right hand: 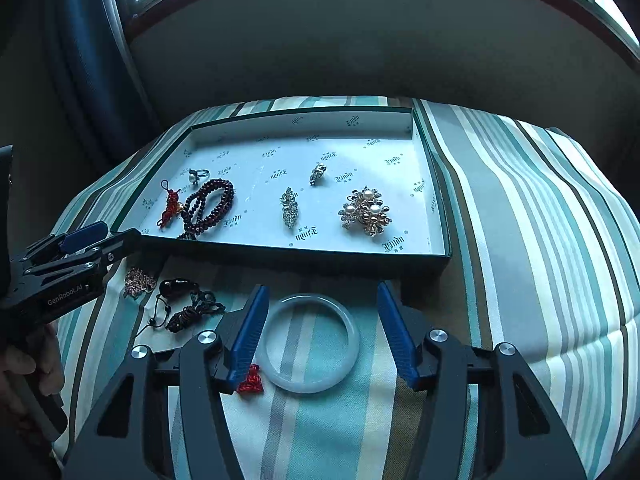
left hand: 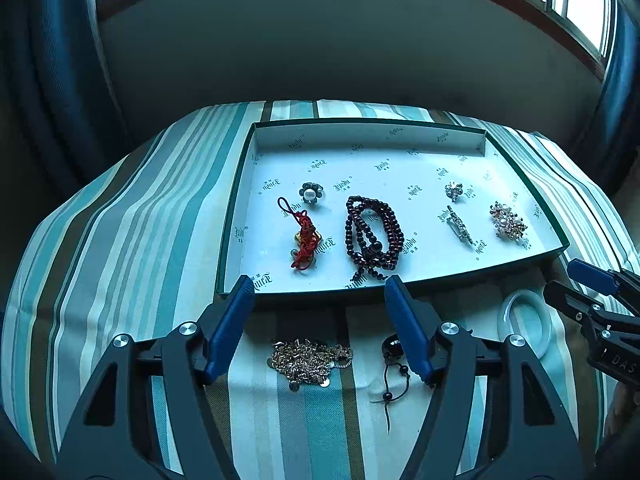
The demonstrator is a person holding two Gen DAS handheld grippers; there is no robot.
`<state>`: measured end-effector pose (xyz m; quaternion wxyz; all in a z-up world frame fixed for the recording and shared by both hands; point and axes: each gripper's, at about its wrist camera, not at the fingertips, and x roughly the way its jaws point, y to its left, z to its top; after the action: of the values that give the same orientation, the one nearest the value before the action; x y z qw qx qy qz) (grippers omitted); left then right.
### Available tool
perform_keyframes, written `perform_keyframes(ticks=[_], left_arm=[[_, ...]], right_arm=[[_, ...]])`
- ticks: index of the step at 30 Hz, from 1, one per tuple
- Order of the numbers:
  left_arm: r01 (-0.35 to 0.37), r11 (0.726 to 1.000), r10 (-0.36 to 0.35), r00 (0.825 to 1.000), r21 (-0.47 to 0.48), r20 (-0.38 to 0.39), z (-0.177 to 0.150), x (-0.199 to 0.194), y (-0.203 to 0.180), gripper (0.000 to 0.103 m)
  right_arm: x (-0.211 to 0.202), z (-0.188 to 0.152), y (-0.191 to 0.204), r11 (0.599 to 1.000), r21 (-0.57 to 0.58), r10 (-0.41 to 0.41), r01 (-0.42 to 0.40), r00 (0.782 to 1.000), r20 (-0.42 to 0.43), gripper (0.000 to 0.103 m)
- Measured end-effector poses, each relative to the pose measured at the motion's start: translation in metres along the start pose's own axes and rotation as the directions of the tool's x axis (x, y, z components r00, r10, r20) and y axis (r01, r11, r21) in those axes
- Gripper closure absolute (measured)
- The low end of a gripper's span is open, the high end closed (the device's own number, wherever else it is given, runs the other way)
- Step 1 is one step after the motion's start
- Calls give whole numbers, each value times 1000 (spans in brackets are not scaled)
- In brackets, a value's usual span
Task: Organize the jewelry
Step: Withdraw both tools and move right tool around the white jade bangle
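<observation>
Blue pads line both of my claws, and both stand apart with nothing gripped. My left claw (left hand: 320, 284) tilts down over the near edge of the box (left hand: 240, 184), its tips above a heap of gold chain (left hand: 310, 362) and a dark cord necklace (left hand: 394, 364) on the cloth. My right claw (right hand: 322, 292) tilts down likewise, its pads on either side of a pale jade-like bangle (right hand: 310, 342) that lies flat on the cloth, clear of both pads; a small red knot (right hand: 250, 380) sits by the left pad.

The box is shallow, dark green outside, lined with white printed paper. Toward its left edge lie a pearl flower ring (left hand: 311, 193), a red knotted cord (left hand: 304, 240) and a coil of dark red beads (left hand: 372, 232). Toward its right edge lie a small crystal piece (left hand: 454, 191), a long crystal brooch (left hand: 460, 226) and a pearl cluster brooch (right hand: 366, 211).

Everything rests on a bed with a teal, white and olive striped cover (right hand: 520, 220). Behind is a dark wall beneath bright windows.
</observation>
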<state>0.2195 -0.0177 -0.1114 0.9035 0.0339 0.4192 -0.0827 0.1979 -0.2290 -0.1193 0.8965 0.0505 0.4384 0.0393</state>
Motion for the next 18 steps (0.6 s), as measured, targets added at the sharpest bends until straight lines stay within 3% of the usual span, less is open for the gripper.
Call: perform_keyframes(ticks=[10,15,18], left_arm=[[-45,999,44,998,-23,-55,-44,-12,7,35],[-57,997,54,996,-48,-69,-52,-11,14,35],[-60,997,56,996,-51,-72,-52,-9,16,35]], right_arm=[[8,-25,2,1000,7,5,-5,999,-48,46],[11,-23,11,1000,-22,7,-8,999,-45,33],[19,-20,18,999,-49,-7,4,999,-50,31]])
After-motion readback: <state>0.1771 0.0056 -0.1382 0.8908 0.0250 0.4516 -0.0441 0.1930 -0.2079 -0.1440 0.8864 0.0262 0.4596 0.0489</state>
